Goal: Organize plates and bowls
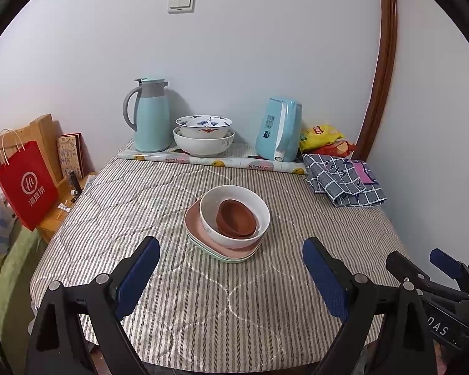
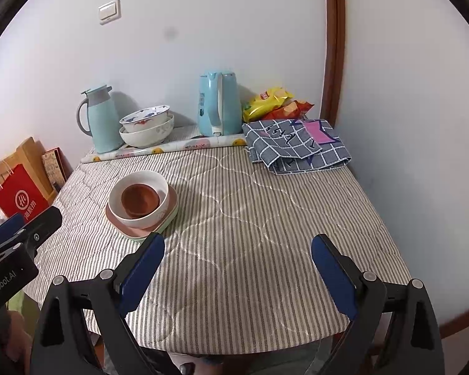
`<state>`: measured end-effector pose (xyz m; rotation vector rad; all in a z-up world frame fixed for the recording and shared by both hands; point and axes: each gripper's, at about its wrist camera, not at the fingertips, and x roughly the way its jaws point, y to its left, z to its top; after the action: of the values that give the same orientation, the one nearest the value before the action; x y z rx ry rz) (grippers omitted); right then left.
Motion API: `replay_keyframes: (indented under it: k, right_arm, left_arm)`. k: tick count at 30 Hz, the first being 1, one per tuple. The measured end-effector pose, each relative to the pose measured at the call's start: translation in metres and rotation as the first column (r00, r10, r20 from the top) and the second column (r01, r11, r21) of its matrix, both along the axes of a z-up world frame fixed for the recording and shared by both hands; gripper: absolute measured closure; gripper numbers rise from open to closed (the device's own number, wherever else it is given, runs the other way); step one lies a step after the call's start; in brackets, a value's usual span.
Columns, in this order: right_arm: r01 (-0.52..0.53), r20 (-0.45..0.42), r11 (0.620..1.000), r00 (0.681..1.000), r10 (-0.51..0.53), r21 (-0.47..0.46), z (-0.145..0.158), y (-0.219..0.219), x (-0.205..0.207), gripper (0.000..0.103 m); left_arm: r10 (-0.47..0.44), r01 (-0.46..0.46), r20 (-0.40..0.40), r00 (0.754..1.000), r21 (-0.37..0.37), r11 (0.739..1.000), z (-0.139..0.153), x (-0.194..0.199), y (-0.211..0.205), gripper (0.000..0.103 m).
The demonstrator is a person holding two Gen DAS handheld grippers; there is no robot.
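Brown bowl (image 1: 236, 218) in white bowl (image 1: 234, 215), striped tablecloth (image 1: 203, 297)

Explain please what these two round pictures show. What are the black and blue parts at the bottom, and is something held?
No robot here: a person holds a two-finger gripper in each hand, each carrying a fisheye camera. One picture looks along the left gripper, the other along the right gripper. Both are open and hold nothing. On the striped table a brown bowl sits in a white bowl on stacked plates. Behind stand two more bowls, a thermos jug and a kettle.
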<state>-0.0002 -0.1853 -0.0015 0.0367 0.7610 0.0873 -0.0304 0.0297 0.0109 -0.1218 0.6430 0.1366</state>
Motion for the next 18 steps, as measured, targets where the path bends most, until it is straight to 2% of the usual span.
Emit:
replay_keyframes:
  k: [18]
  right_arm:
    - [-0.002,0.006,1.000,1.000,0.002,-0.001,0.0025,-0.0009,-0.0002,0.009]
  left_arm:
    - [-0.003,0.003,-0.002,1.000,-0.001,1.000,-0.0004,-0.0003,-0.0002,0.010]
